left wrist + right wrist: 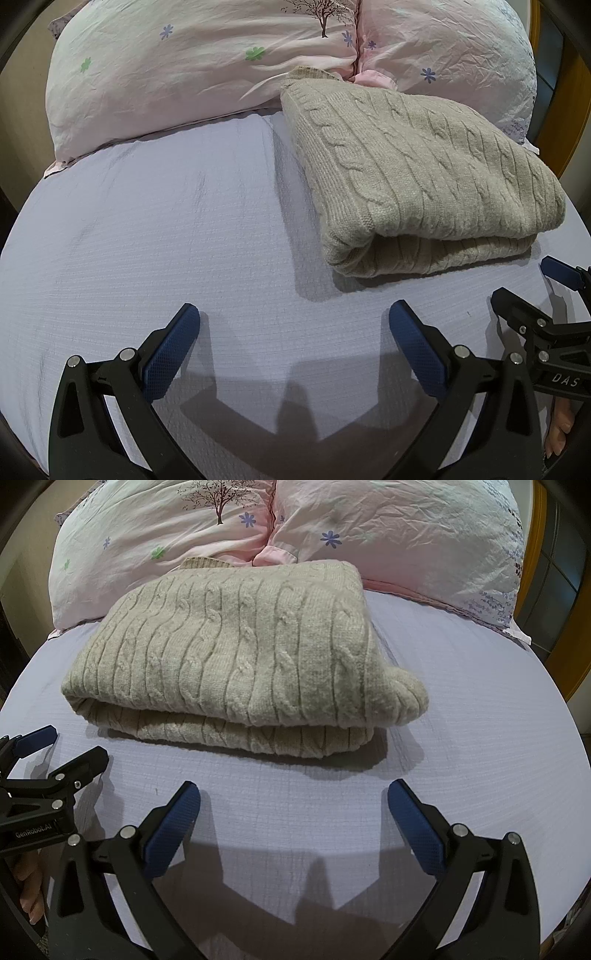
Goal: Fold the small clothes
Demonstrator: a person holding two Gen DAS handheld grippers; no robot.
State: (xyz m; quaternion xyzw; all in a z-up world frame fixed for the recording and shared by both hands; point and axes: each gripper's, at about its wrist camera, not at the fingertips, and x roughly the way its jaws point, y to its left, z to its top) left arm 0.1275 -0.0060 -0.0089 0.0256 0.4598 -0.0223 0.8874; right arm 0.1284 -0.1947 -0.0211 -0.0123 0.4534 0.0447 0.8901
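Observation:
A beige cable-knit sweater [417,173] lies folded in a thick rectangle on the lavender bed sheet [166,229], its folded edge facing me. It fills the middle of the right wrist view [236,653]. My left gripper [293,314] is open and empty, low over the bare sheet, left of and in front of the sweater. My right gripper [293,794] is open and empty, just in front of the sweater's near edge. Each gripper shows at the edge of the other's view: the right one [524,280], the left one [70,746].
Two pink floral pillows [192,62] [406,535] lie behind the sweater at the head of the bed. A wooden bed frame [565,657] curves along the right. The sheet [480,738] extends left and right of the sweater.

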